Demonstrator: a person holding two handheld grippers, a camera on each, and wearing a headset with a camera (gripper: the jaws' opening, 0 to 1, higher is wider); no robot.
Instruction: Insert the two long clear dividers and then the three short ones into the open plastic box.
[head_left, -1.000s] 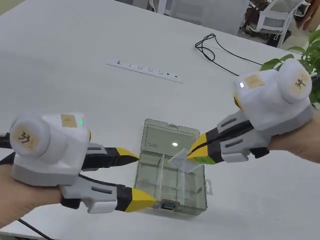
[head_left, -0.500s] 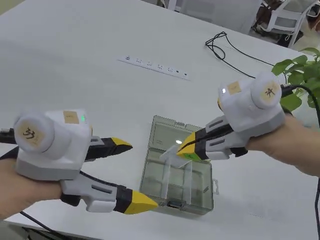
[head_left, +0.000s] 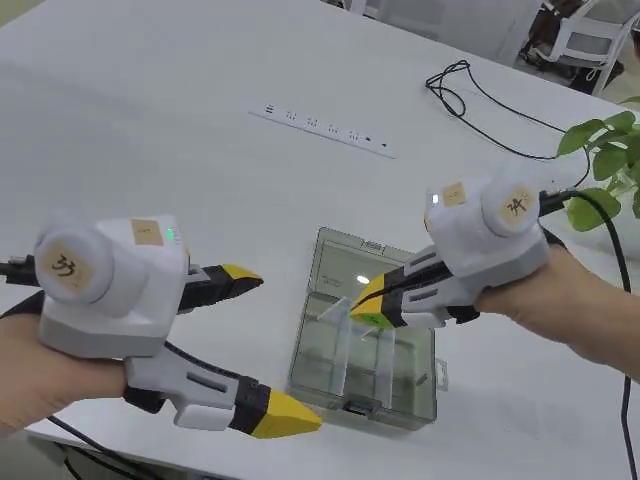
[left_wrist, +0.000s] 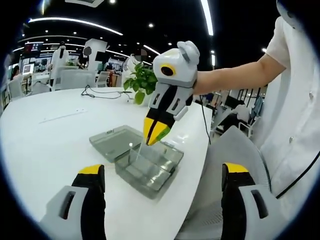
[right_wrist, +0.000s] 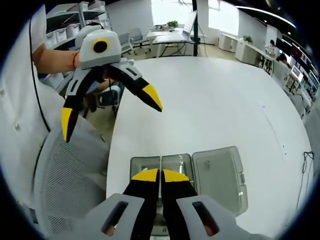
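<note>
One divider (head_left: 336, 309) pinched by right hand-held gripper (head_left: 363, 308), angled down over box (head_left: 347, 262).

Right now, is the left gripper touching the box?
Apart. The right gripper view shows the open left gripper held off the box, with bare table between them.

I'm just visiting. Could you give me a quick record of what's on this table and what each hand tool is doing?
surface: white table
container: plastic box, lid open, near the table's front edge
right tool: shut on a clear divider, tip over the box
left tool: open, holding nothing, beside the box
other items: power strip, black cable, plant
</note>
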